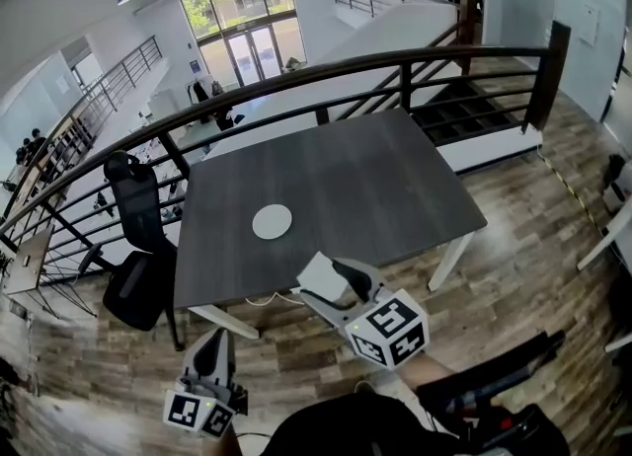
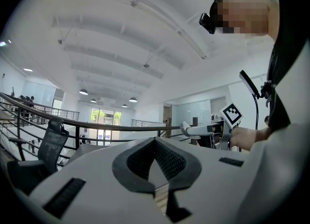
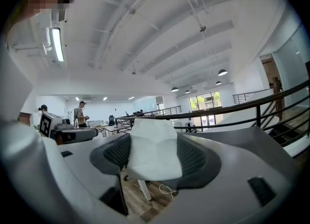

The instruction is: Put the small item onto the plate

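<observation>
Done: the right tongs are clamped on the item, a pale folded piece held in the air.
Left to do: carry it forward over the table and set it on the plate, which is bare. I judge the task under halfway.
Room: a bright open upper level with a white ceiling and round lamps. Tall windows are far ahead of both tongs.
Underfoot: a wood plank floor beneath both tongs.
Barrier: a black railing along the table's far side, well beyond the tongs.
Surface: dark grey and matt, ahead of the tongs. Its near edge shows right by the right tongs.
Seat: a black office chair beside the table, ahead and left of the left tongs.
Left tongs: low and short of the table, jaws together with nothing between them.
Plate: a small white disc ahead and slightly left of the right tongs, well apart from the item.
Item: fills the gap between the right pads and sticks out past the tips.
</observation>
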A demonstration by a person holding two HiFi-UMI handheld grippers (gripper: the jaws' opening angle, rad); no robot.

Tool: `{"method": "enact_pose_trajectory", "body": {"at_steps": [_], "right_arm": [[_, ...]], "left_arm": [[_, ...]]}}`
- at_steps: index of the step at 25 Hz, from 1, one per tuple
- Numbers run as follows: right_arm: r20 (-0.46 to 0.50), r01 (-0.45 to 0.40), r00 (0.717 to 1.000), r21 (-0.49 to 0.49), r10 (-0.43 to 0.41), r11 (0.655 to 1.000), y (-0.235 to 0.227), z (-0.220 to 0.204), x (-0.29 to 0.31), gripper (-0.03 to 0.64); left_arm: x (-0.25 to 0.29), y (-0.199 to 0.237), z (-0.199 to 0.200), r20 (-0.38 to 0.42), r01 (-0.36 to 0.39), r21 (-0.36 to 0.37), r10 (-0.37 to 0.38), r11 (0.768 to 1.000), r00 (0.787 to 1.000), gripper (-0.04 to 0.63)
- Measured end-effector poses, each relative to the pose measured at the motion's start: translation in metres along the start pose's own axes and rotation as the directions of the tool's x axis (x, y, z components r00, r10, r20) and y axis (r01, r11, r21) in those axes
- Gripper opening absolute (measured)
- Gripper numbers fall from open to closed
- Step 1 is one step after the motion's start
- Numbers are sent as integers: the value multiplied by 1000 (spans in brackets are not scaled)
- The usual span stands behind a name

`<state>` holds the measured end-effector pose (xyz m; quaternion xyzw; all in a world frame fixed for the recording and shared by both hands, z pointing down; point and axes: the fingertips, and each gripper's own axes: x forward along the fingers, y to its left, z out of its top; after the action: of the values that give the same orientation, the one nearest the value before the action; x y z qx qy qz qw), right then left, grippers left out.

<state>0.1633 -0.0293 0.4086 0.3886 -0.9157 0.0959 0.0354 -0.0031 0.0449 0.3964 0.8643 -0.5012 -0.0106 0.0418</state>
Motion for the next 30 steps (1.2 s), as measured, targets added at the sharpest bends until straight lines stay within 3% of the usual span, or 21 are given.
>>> {"method": "enact_pose_trajectory", "body": {"at_steps": [7, 13, 30], "right_arm": [[-10, -40, 999, 16, 41, 999, -24, -4, 9, 304], [-26, -49, 998, 31, 50, 998, -24, -10, 28, 304], [-44, 61, 997, 21, -60, 998, -21, 4, 127, 304]], "left_arm": [[19, -1, 6, -12, -35, 35, 36, 999, 999, 3], [21, 19, 1, -20, -53, 18, 53, 998, 998, 3], [58, 124, 4, -2, 60, -33, -60, 998, 998, 3]]}}
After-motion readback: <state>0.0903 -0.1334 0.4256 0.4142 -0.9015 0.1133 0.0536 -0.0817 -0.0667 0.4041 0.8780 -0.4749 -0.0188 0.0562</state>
